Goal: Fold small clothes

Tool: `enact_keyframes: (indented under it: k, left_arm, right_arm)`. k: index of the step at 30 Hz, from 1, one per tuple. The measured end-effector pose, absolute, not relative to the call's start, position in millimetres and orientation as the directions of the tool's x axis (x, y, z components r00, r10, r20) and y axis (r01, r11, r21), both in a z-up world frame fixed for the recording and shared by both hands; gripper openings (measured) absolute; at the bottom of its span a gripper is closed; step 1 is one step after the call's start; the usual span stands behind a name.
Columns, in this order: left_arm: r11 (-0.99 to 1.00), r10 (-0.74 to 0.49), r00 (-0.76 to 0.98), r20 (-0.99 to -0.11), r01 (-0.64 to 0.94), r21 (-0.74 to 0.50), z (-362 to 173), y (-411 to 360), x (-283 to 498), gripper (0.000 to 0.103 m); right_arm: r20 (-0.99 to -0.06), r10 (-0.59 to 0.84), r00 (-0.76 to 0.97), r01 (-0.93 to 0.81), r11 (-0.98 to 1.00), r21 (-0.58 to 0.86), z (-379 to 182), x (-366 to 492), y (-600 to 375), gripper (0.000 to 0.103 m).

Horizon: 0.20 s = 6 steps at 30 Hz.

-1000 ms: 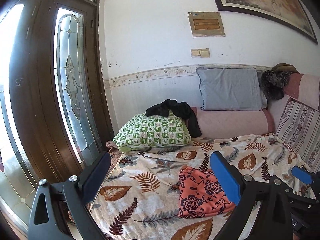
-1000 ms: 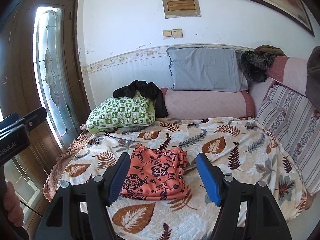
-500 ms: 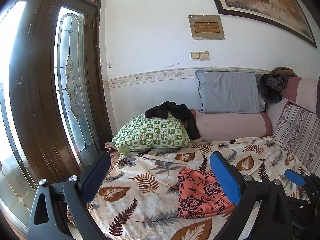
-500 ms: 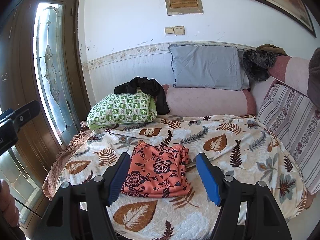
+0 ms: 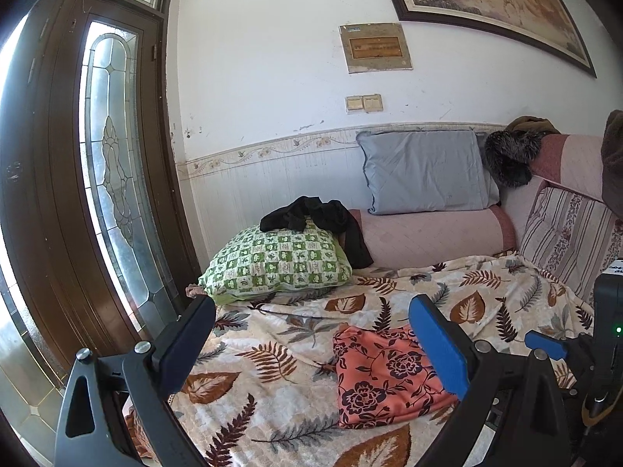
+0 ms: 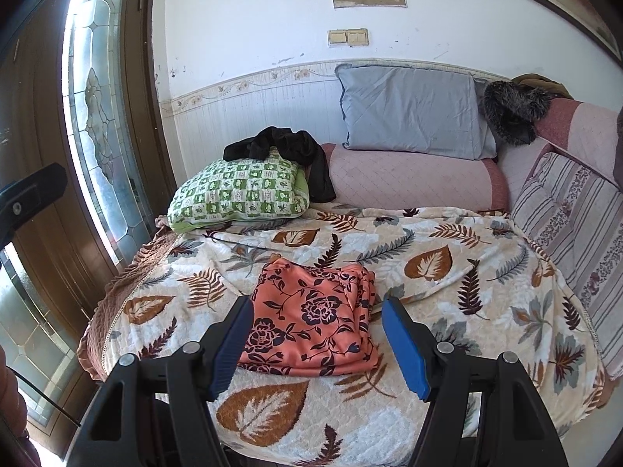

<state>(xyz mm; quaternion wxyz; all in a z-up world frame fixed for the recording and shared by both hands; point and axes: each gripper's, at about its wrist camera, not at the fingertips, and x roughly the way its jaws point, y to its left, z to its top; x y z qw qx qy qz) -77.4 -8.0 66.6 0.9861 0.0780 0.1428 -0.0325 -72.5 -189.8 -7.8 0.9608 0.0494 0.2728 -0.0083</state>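
A folded orange floral garment (image 6: pixel 311 323) lies flat on the leaf-print blanket (image 6: pixel 447 264) of the sofa bed; it also shows in the left wrist view (image 5: pixel 381 373). My right gripper (image 6: pixel 317 344) is open and empty, held above and in front of the garment. My left gripper (image 5: pixel 311 346) is open and empty, to the left of the garment and back from the bed. The right gripper's blue fingertip (image 5: pixel 545 344) shows at the lower right of the left wrist view.
A green checked pillow (image 6: pixel 241 194) with a black garment (image 6: pixel 288 148) on it sits at the back left. A grey pillow (image 6: pixel 412 113) leans on a pink bolster (image 6: pixel 412 179). A striped cushion (image 6: pixel 576 210) lies right. A wooden glass door (image 5: pixel 109 194) stands left.
Both grippers have drawn back and up from the bed, still open. The garment has not moved.
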Motion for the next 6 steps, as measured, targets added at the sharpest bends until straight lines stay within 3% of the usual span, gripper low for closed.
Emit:
enact_keyframes:
  k: [6]
  left_arm:
    - [0.981, -0.068, 0.964, -0.256, 0.112, 0.160, 59, -24, -59, 0.100]
  right_arm:
    - [-0.559, 0.012, 0.829, 0.067, 0.990, 0.120, -25, -48, -207, 0.072]
